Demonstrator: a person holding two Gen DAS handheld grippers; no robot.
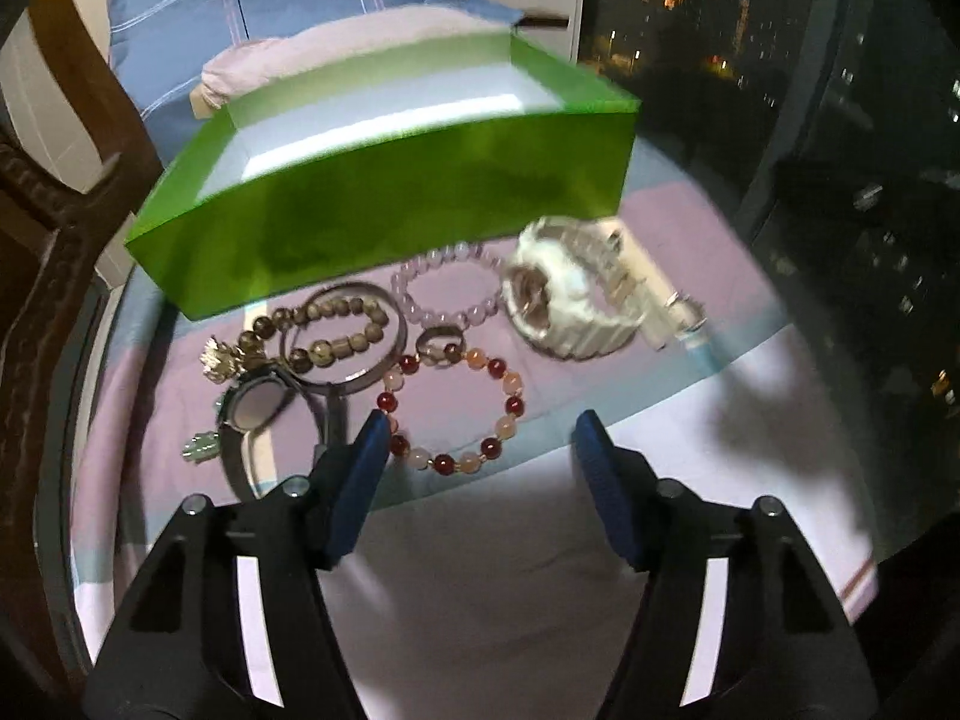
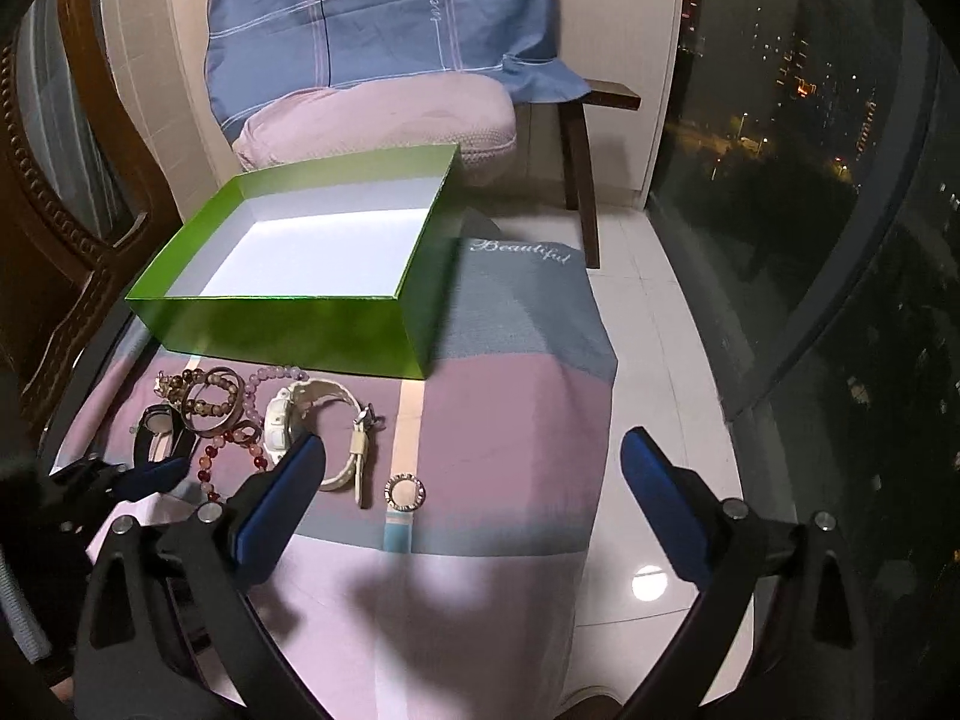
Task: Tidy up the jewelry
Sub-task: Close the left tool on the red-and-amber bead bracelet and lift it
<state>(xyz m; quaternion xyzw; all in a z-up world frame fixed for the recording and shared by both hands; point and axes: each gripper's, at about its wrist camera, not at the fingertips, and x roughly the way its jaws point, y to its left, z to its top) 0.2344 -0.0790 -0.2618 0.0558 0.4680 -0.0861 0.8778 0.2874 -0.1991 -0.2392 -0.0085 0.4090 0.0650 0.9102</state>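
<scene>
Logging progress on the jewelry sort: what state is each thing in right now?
green box: open, empty
red bead bracelet: on the cloth, between the left gripper fingers, not gripped
white watch: on the cloth, strap buckled in a loop
small ring: lying flat, apart
right gripper: open, empty

Blue pillow; wooden stool

Open green box with a white inside sits upper left in my right view, nothing in it that I can see. Just below it there's the jewelry pile: red-and-peach bead bracelet, lilac bead bracelet, brown bead bracelet, white watch. A small silver ring lies on its own mid-frame.
</scene>
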